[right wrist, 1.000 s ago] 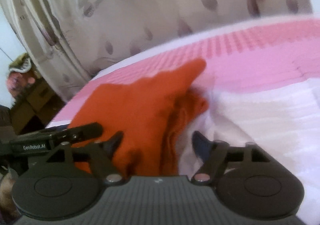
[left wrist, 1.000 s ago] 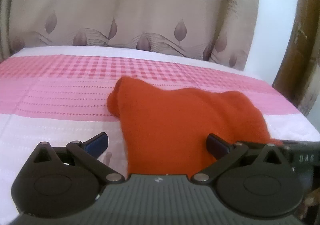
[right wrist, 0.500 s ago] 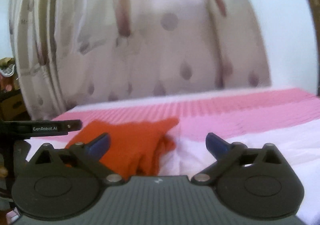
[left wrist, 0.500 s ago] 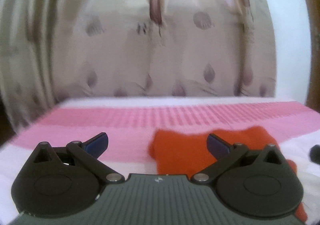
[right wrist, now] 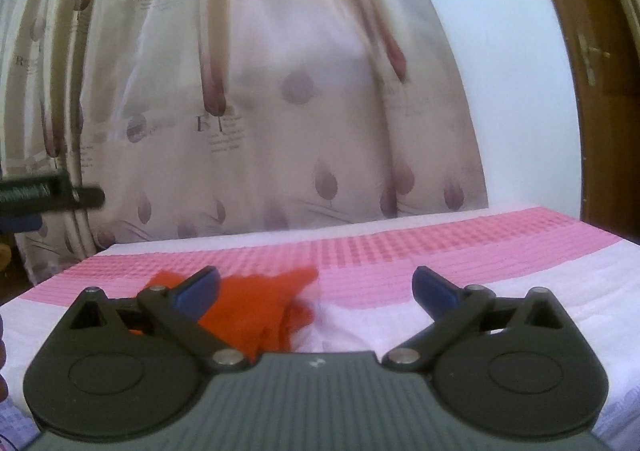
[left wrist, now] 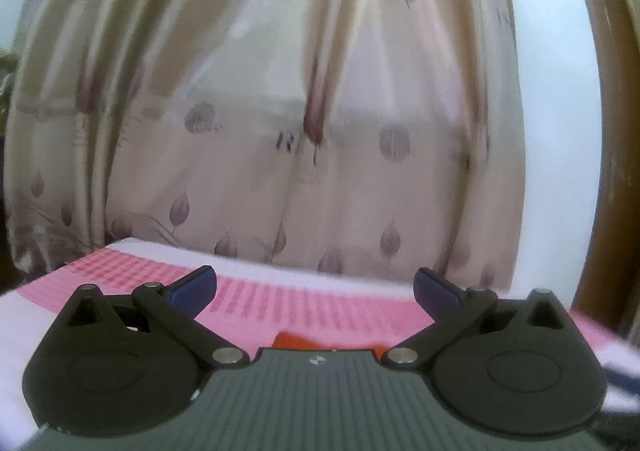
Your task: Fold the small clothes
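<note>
An orange garment (right wrist: 264,311) lies folded on the pink and white bedsheet (right wrist: 460,251), low in the right wrist view and left of centre. My right gripper (right wrist: 316,287) is open above the bed, nothing between its blue-tipped fingers; the cloth sits below and behind the left finger. In the left wrist view only a strip of the orange garment (left wrist: 296,341) peeks over the gripper body. My left gripper (left wrist: 316,287) is open and holds nothing, lifted off the bed and pointing level at the curtain. Part of the left gripper (right wrist: 48,197) shows at the left edge of the right wrist view.
A beige curtain (right wrist: 260,111) with leaf prints hangs behind the bed. A white wall (right wrist: 512,71) and a brown wooden door (right wrist: 600,91) stand to the right. The pink-striped bedsheet (left wrist: 320,299) spreads on both sides of the garment.
Both grippers have drawn back and risen from the orange garment, tilting up toward the curtain. The garment, close between the fingers before, now lies low in both views. The right jaws have widened.
</note>
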Demonstrator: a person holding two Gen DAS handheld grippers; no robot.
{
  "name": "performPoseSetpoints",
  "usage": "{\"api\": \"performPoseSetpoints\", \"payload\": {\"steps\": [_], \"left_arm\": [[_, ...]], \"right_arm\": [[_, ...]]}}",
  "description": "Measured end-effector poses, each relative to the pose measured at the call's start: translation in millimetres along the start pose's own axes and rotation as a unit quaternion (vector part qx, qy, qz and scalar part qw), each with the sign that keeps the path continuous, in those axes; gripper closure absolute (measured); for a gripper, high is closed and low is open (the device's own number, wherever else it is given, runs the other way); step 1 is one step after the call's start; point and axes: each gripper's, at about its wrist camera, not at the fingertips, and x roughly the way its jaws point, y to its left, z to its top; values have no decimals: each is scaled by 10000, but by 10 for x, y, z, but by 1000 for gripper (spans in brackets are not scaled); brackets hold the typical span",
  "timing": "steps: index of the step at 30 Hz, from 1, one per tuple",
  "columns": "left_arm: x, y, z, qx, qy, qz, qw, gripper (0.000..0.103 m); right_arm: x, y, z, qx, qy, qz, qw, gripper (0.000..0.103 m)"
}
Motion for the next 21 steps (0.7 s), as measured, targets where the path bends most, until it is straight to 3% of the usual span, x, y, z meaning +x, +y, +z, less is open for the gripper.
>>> {"api": "performPoseSetpoints", "payload": {"steps": [3, 7, 21], "left_arm": [[-18, -14, 65, -2, 60, 361, 9993, 0], [119, -25, 132, 159, 690, 146, 9974, 0], [195, 85, -54, 43, 897, 292, 9955, 0]], "right_arm": [[-34, 37, 6, -72, -8, 108, 9999, 0], [-55, 68, -1, -149, 31, 217, 9996, 0], [-61, 75, -39, -237, 140, 291, 9992, 0]]}}
